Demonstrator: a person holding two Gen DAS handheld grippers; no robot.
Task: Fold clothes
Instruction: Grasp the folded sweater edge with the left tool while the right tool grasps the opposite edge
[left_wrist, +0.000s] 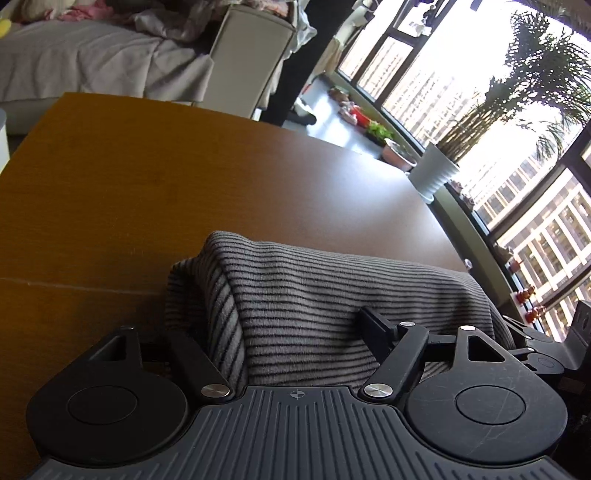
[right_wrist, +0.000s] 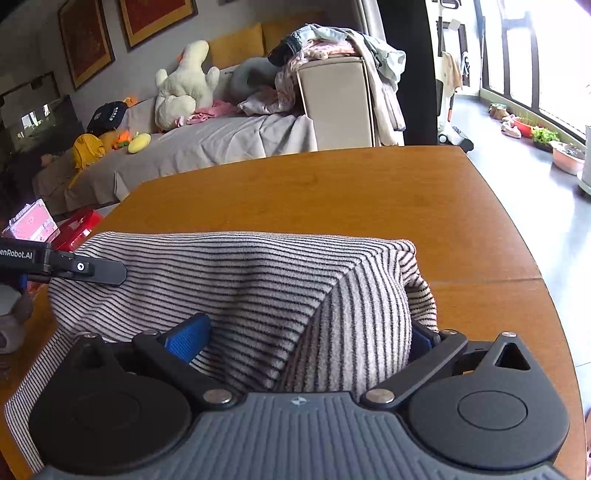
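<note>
A grey striped garment (left_wrist: 332, 291) lies folded on the brown wooden table (left_wrist: 147, 184). My left gripper (left_wrist: 273, 332) is wide open with a bunched fold of the cloth between its fingers. In the right wrist view the same striped garment (right_wrist: 240, 280) lies on the table (right_wrist: 332, 192). My right gripper (right_wrist: 306, 339) is open around a thick fold of it, its blue pad (right_wrist: 188, 338) showing on the left. The left gripper's finger (right_wrist: 92, 271) rests over the cloth's left side there.
A sofa with a grey cover (right_wrist: 207, 144) holds plush toys (right_wrist: 184, 85) and loose clothes behind the table. A white plant pot (left_wrist: 434, 173) and windows stand beyond the table's right edge. Red and pink boxes (right_wrist: 55, 225) sit at the left.
</note>
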